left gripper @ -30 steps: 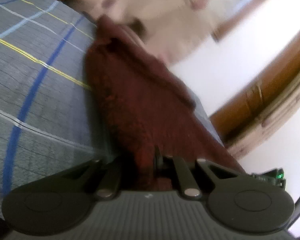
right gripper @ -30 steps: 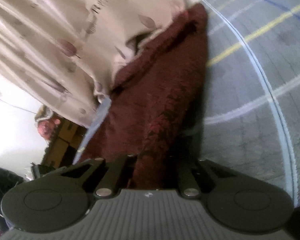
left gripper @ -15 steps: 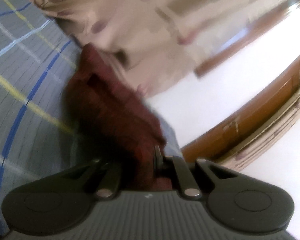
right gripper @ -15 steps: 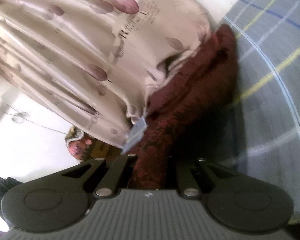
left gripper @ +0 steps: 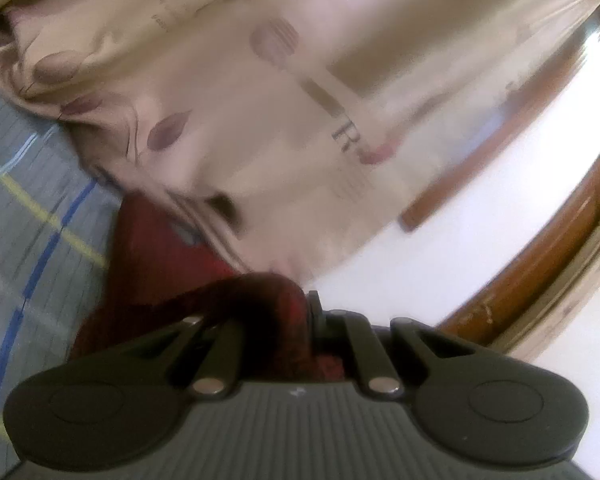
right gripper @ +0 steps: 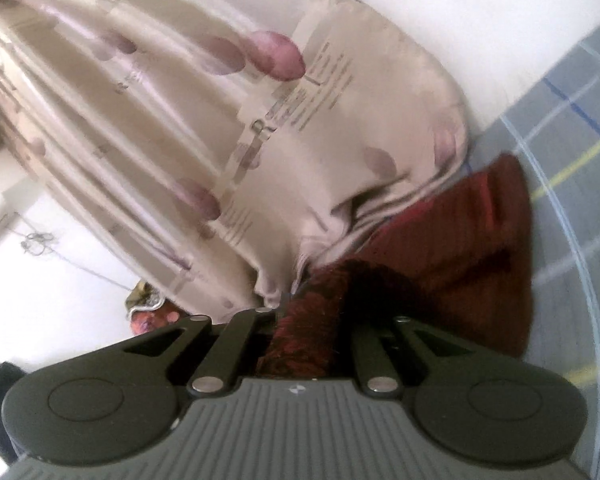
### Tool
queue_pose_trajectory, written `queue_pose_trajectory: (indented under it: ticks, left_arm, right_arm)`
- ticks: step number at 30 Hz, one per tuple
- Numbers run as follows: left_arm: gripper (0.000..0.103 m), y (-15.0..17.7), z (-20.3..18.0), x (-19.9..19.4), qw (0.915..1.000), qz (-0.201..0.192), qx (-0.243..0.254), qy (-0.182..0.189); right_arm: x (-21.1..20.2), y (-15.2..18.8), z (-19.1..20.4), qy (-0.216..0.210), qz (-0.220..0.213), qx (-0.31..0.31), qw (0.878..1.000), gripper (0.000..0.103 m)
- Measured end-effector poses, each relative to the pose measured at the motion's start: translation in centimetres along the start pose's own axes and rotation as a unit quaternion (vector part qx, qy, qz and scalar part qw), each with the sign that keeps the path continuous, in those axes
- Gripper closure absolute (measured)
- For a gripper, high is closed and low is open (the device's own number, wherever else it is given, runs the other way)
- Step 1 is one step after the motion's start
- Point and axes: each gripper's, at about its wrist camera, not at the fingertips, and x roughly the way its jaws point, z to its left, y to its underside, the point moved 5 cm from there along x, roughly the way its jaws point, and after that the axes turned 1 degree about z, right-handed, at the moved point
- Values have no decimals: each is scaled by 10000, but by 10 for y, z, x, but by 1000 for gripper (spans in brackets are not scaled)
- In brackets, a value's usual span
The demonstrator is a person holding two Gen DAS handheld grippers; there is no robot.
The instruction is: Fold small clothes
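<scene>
Between the closed jaws of the left gripper (left gripper: 300, 320) sits a bunched edge of the dark red fuzzy knit garment (left gripper: 148, 280); the right gripper (right gripper: 304, 320) pinches another edge (right gripper: 460, 248). Beyond both jaws the garment drapes onto the grey plaid bedsheet (left gripper: 20, 208), under a cream curtain with mauve petals (right gripper: 220, 120).

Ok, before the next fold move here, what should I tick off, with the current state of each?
1. Left tool shut on the dark red fuzzy knit garment: ok.
2. Right tool shut on the same garment: ok.
3. Garment's far end on the grey checked bedsheet: ok.
4. Garment clear of the beige patterned curtain: not ok, they overlap.
5. Edges aligned: cannot tell.
</scene>
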Motion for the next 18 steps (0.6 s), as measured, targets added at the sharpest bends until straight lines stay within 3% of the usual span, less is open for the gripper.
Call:
queue_pose_trajectory:
  ticks: [7,14,17,18]
  left_arm:
    - [95,-30,34,74,9993,45,-119,-345]
    - [94,-38,68,126,9986,130,-147,-500]
    - [87,-43,79,136,9977,200,-317,-566]
    - [80,-44,82,138,9974,170,-389,-585]
  right_arm:
    - [52,-53,-46,280,-35,259,9993,91]
    - [103,-73,-113,683,-61,753,9948,91]
    - [119,-77,-136,619,-71,1056,9925,90]
    - [123,-78,-142,649,-110,1153,9912,90]
